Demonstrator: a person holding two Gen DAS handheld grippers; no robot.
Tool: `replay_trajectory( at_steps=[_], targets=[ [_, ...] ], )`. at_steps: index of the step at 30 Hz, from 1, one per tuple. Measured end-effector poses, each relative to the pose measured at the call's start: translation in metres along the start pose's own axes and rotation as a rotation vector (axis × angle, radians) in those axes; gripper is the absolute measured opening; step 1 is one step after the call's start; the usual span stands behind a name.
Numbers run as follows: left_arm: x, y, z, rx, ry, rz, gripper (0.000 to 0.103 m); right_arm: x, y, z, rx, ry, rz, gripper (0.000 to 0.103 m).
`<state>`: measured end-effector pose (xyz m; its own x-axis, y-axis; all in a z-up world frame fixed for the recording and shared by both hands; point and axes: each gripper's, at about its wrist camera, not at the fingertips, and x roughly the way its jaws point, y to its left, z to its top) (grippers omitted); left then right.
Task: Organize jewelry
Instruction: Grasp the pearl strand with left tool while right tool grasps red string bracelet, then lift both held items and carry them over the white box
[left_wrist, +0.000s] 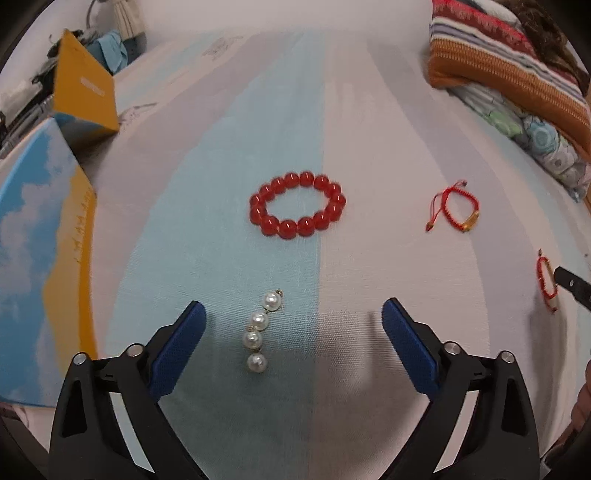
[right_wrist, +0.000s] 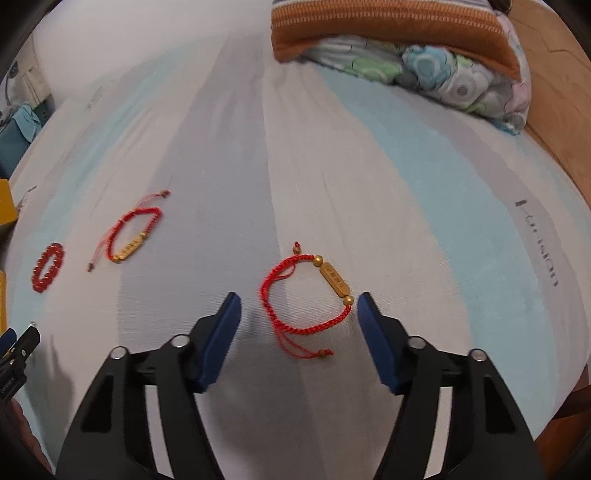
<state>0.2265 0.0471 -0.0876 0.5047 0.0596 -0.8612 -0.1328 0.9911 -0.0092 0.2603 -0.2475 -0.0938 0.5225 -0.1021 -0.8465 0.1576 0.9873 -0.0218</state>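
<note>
My left gripper (left_wrist: 291, 308) is open above the striped bed sheet, with a short strand of white pearls (left_wrist: 260, 330) lying between its fingers. A red bead bracelet (left_wrist: 297, 203) lies just beyond it. A red cord bracelet with a gold bar (left_wrist: 458, 208) lies to the right, and another red cord bracelet (left_wrist: 546, 282) at the far right edge. My right gripper (right_wrist: 299, 299) is open around that nearer cord bracelet with a gold bar (right_wrist: 306, 295). The other cord bracelet (right_wrist: 135, 236) and the red bead bracelet (right_wrist: 48, 267) lie to its left.
A blue-sky and yellow box (left_wrist: 40, 258) and its orange lid (left_wrist: 85, 92) stand at the left. Folded blankets and a pillow (left_wrist: 509, 74) are piled at the back right, also in the right wrist view (right_wrist: 406, 40). The bed's wooden edge (right_wrist: 554, 92) runs along the right.
</note>
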Motion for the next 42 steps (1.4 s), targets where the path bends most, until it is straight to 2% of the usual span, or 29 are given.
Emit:
replay_trajectory(
  at_steps=[3,6,8,9,16,18,24,28,42],
  targets=[
    [0.012,-0.004,-0.004,0.013,0.028,0.001,0.083,0.01,-0.007,0.002,0.007,0.009,-0.01,0.054],
    [0.012,-0.009,-0.006,0.039,0.009,0.023,0.08,0.02,-0.018,0.005,0.034,0.031,-0.014,0.047],
    [0.011,-0.012,-0.006,0.05,0.009,0.021,0.074,0.025,-0.023,0.005,0.05,0.045,-0.006,0.044],
    [0.01,-0.012,-0.006,0.05,0.013,0.013,0.071,0.028,-0.025,0.005,0.058,0.054,-0.006,0.039],
    [0.006,-0.016,-0.011,0.057,0.028,-0.003,0.05,0.036,-0.027,0.006,0.071,0.075,0.0,0.021],
    [0.005,-0.015,-0.012,0.058,0.033,-0.005,0.044,0.037,-0.027,0.006,0.083,0.079,-0.003,0.013],
    [0.001,-0.014,-0.013,0.057,0.058,-0.033,0.011,0.031,-0.019,0.001,0.08,0.073,-0.033,0.008],
    [-0.003,-0.011,-0.014,0.048,0.057,-0.06,0.011,0.026,-0.017,0.0,0.078,0.065,-0.02,0.008],
    [-0.02,-0.016,-0.015,0.051,0.033,-0.084,0.011,-0.015,-0.009,0.003,0.064,-0.026,0.05,0.008]
  ],
)
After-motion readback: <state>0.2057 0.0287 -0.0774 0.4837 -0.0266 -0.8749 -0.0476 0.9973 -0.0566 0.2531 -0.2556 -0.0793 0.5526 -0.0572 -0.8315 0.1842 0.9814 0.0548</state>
